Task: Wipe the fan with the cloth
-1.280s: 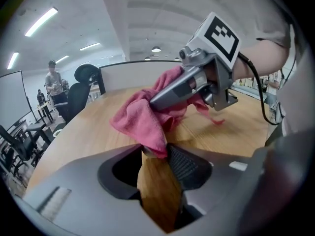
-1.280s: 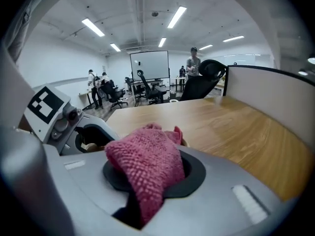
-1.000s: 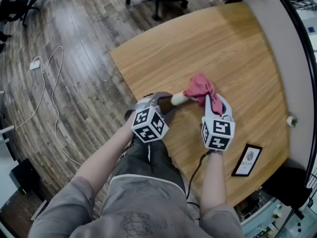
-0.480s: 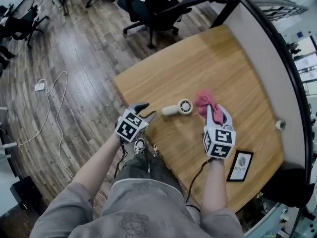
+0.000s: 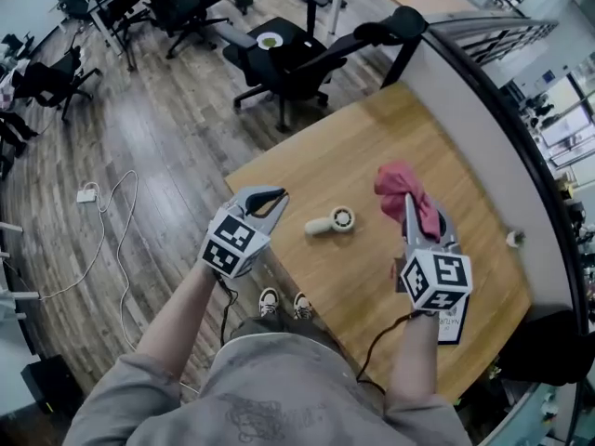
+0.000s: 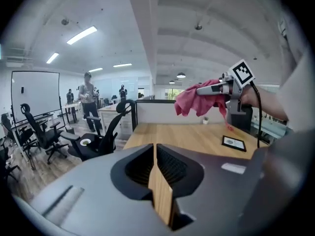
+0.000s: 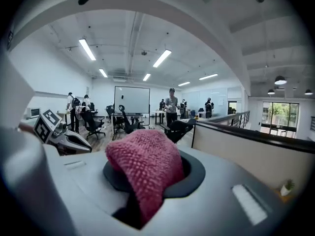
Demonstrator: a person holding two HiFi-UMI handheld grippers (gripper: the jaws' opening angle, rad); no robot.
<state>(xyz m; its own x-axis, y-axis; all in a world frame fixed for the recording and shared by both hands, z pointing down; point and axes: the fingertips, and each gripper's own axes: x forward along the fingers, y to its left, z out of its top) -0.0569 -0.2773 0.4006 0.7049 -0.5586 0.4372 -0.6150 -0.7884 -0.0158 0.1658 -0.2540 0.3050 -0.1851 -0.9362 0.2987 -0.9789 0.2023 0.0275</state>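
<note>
Wood floor fills the whole left side. It's wide open apart from a cable lying on it and some chairs up past the table's far corner. Table is mostly bare too, so there's loads of room on top. Its left edge runs diagonally right under the left gripper, and a low wall closes off the right side.

Left gripper hangs over that edge, up off the table. Its jaws have just been closing and now sit tip to tip with nothing between them. The left forearm comes up from the bottom left, with the gripper aimed out over the table and tipped slightly down.

Fan lies flat on the table between the two grippers, near the left edge, handle pointing left and round head to the right. It's clear of both sets of jaws, touching neither.

Right gripper is held up off the table too, pinching the pink cloth. The cloth bunches out past the tips, off to the fan's right. The right forearm runs straight up from the bottom, gripper pointing away from the person. A card on the table peeks out from under that gripper's cube.
</note>
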